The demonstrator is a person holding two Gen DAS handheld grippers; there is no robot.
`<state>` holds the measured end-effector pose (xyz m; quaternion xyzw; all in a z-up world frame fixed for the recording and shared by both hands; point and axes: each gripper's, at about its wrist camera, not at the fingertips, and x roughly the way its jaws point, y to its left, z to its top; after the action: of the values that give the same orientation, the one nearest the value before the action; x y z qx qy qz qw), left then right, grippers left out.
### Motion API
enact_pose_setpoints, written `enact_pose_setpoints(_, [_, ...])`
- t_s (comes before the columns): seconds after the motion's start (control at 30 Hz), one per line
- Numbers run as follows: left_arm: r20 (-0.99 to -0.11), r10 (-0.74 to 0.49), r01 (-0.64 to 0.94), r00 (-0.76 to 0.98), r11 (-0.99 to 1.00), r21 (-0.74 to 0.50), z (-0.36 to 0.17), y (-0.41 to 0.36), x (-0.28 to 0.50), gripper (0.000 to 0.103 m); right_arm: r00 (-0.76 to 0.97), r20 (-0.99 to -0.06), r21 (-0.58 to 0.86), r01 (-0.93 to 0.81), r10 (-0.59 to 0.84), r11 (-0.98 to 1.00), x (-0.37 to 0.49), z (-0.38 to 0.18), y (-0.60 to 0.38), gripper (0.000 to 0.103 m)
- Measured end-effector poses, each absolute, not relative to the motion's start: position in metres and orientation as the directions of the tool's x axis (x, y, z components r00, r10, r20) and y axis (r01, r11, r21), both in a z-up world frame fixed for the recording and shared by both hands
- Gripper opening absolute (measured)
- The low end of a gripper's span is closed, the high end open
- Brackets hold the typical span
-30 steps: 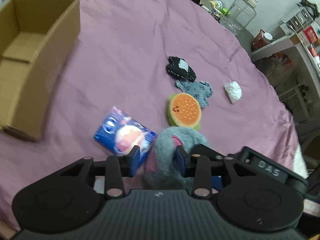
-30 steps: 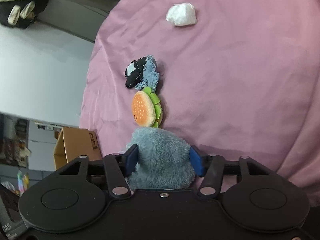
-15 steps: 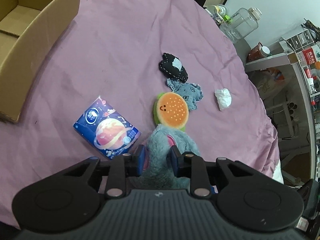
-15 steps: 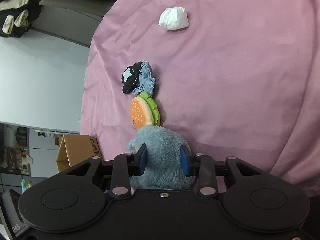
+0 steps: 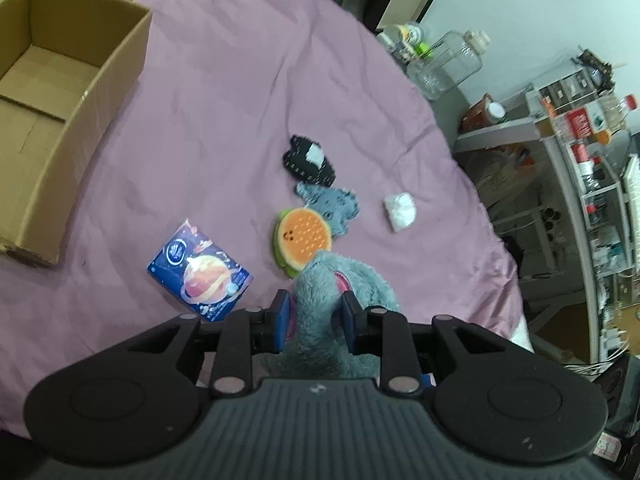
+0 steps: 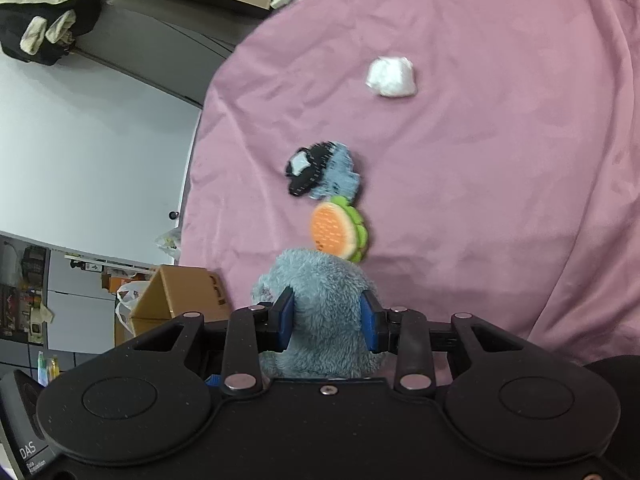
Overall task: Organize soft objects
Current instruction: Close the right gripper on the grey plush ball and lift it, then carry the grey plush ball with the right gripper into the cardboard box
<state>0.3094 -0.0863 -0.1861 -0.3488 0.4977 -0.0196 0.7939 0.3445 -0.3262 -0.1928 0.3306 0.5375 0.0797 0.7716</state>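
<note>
A grey-blue plush toy [image 5: 320, 304] with pink inner parts is held by both grippers above the pink cloth. My left gripper [image 5: 314, 314] is shut on one part of it. My right gripper [image 6: 327, 322] is shut on its fluffy body [image 6: 320, 292]. Just beyond it lie a burger-shaped plush [image 5: 303, 236], a grey felt piece [image 5: 330, 204] and a black felt piece [image 5: 308, 160]. A white crumpled wad [image 5: 399, 210] lies to the right. A blue tissue pack [image 5: 200, 276] lies to the left.
An open cardboard box [image 5: 52, 128] stands at the far left on the pink cloth [image 5: 224, 92]. Jars [image 5: 448, 64] and cluttered shelves [image 5: 580, 152] stand beyond the table's right edge. A second cardboard box [image 6: 176, 296] is on the floor in the right wrist view.
Both grippers closed tighter on the plush toy and lifted it. The objects on the cloth look farther away, and the left view shifted so more of the box shows.
</note>
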Motion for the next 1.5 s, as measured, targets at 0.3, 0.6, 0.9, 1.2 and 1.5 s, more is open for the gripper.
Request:
enact_pose_setpoints(0.3, [-0.713, -0.376, -0.304, 0.591, 0.716, -0.629, -0.156, -0.054, 0.299, 0.026, 0.436, -0.767, 0.58, 0.159, 0.47, 0.799, 0.345, -0.152, -0.292, 0.033])
enact_pose_setpoints(0.6, [-0.677, -0.327, -0.35, 0.66, 0.663, -0.662, -0.143, -0.002, 0.288, 0.026, 0.415, -0.771, 0.546, 0.04, 0.483, 0.837, 0.354, -0.13, -0.227, 0.033])
enact_pose_setpoints(0.9, [-0.677, -0.278, -0.387, 0.681, 0.649, -0.655, -0.141, 0.044, 0.292, 0.026, 0.39, -0.769, 0.548, -0.004, 0.506, 0.836, 0.366, -0.128, -0.171, 0.033])
enact_pose_setpoints(1.2, [-0.697, -0.253, -0.427, 0.671, 0.637, -0.642, -0.151, 0.099, 0.296, 0.026, 0.349, -0.775, 0.556, -0.019, 0.527, 0.831, 0.379, -0.138, -0.115, 0.033])
enact_pose_setpoints(1.5, [-0.723, -0.226, -0.471, 0.653, 0.627, -0.621, -0.169, 0.141, 0.305, 0.026, 0.288, -0.782, 0.575, -0.011, 0.553, 0.818, 0.394, -0.165, -0.074, 0.034])
